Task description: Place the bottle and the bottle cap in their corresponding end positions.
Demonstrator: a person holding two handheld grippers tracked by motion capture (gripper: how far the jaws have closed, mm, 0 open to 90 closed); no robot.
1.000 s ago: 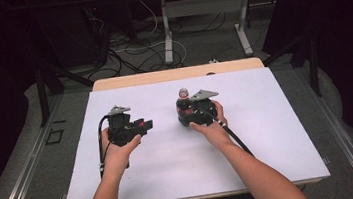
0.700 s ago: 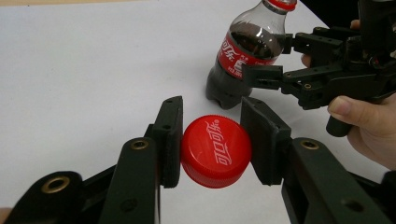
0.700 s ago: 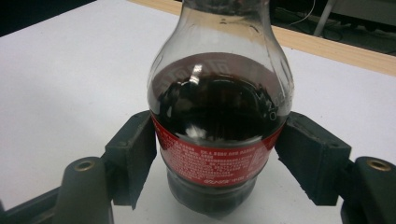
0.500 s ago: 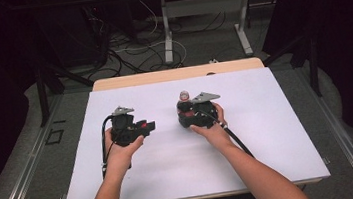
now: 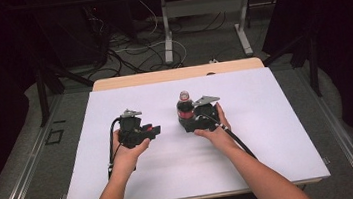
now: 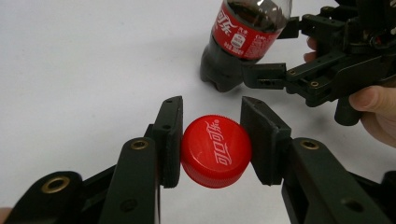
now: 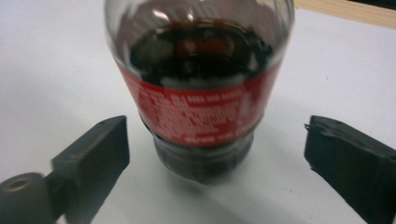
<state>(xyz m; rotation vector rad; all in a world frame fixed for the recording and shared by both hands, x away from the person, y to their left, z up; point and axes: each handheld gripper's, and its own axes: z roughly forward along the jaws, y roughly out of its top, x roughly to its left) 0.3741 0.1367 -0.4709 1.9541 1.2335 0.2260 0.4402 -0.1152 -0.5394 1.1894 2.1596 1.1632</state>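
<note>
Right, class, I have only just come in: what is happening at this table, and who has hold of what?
A person works two hand-held grippers over a white table. The left gripper is shut on a red bottle cap, held clear of the bottle. The small cola bottle stands upright on the table with its cap off. The right gripper has just been opening: its jaws now stand apart on either side of the bottle without touching it, so the bottle stands on its own.

Cola bottle [image 7: 201, 93] stood upright on white table [image 5: 279, 133], red-labelled, uncapped; red cap [image 6: 216, 150] lay apart, clamped sideways.
</note>
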